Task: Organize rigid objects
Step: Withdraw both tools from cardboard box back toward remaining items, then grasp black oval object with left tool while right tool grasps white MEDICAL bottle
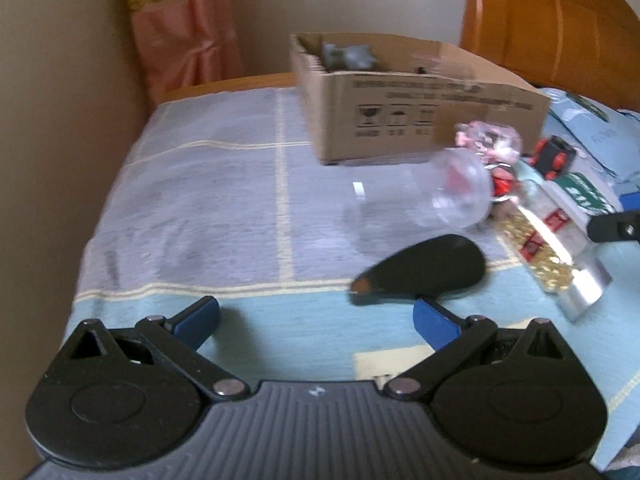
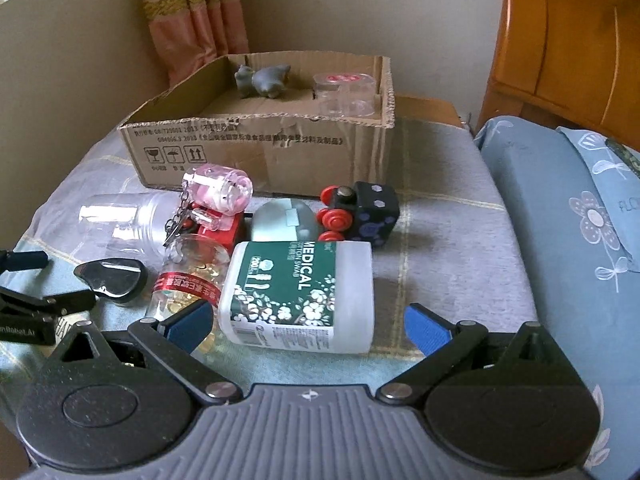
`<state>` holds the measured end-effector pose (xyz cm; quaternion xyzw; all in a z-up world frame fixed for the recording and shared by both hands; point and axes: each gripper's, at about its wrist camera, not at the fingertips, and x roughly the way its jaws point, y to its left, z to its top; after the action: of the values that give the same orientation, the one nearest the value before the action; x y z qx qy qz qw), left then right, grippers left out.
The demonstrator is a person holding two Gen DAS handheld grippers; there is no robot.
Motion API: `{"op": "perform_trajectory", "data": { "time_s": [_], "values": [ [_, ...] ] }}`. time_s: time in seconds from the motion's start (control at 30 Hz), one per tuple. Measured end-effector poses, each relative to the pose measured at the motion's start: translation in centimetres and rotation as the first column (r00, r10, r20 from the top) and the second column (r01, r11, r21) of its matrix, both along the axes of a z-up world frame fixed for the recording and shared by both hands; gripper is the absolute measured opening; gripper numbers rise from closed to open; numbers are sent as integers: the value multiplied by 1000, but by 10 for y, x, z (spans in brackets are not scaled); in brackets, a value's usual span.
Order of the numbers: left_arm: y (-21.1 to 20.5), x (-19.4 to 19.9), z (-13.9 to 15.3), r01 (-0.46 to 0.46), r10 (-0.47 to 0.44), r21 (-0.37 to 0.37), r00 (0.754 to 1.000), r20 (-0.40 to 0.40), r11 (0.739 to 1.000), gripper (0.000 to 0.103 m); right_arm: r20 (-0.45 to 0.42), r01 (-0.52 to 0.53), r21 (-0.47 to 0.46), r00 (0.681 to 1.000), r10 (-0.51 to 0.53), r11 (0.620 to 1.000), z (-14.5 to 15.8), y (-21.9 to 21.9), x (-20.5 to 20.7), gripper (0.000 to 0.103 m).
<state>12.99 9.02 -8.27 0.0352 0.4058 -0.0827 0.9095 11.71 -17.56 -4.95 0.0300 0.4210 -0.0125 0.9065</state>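
Walls: plain beige wall [image 2: 320,4], meeting in a corner behind the bed.
Curtain: pink curtain [image 2: 192,20] with a gold band, hanging in the corner.
Furniture: orange wooden headboard [image 2: 560,40] at right; bed [image 1: 200,200] under a blue-grey checked cover; floral blue pillow [image 2: 580,208].
Light: soft daylight.

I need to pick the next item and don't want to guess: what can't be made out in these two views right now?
- Cardboard box floor: near wall hides it in both views; only a grey figurine and clear jars show.
- Left wrist view: motion blur smears the box print and the clear jar.
- Red toy: mostly covered by the pink keychain bottle, right wrist view.
- Bottle: base behind the right tongs.
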Motion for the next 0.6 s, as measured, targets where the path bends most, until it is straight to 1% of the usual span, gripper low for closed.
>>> {"op": "perform_trajectory", "data": {
  "time_s": [0.13, 0.27, 0.33, 0.43, 0.5, 0.53, 0.6],
  "values": [
    [1, -2, 3, -5, 5, 10, 1000, -8, 1000, 102, -5, 4, -24, 1000, -4, 1000, -6, 1, 5, 103],
    [-7, -3, 9, 46, -48, -56, 998, -32, 997, 102, -19, 7, -29, 1000, -8, 1000, -11, -2, 7, 103],
    [-16, -1, 9, 71, -73, -67, 997, -36, 995, 102, -24, 20, -49, 999, -21, 999, -14, -5, 7, 103],
    [-30, 3, 5, 91, -93, -57, 995, -38, 994, 102, -39, 36, -81, 998, -39, 996, -20, -10, 8, 103],
    [-38, 7, 2, 95, -97, -41, 994, -43, 995, 102, -50, 34, -72, 998, -38, 997, -26, -14, 7, 103],
    [-43, 8, 1, 95, -96, -19, 995, -36, 995, 102, -58, 32, -67, 998, -36, 997, -29, -16, 7, 103],
    [-48, 10, 0, 94, -94, -3, 995, -35, 996, 102, -56, 23, -53, 998, -26, 998, -32, -19, 7, 103]
  ]
}}
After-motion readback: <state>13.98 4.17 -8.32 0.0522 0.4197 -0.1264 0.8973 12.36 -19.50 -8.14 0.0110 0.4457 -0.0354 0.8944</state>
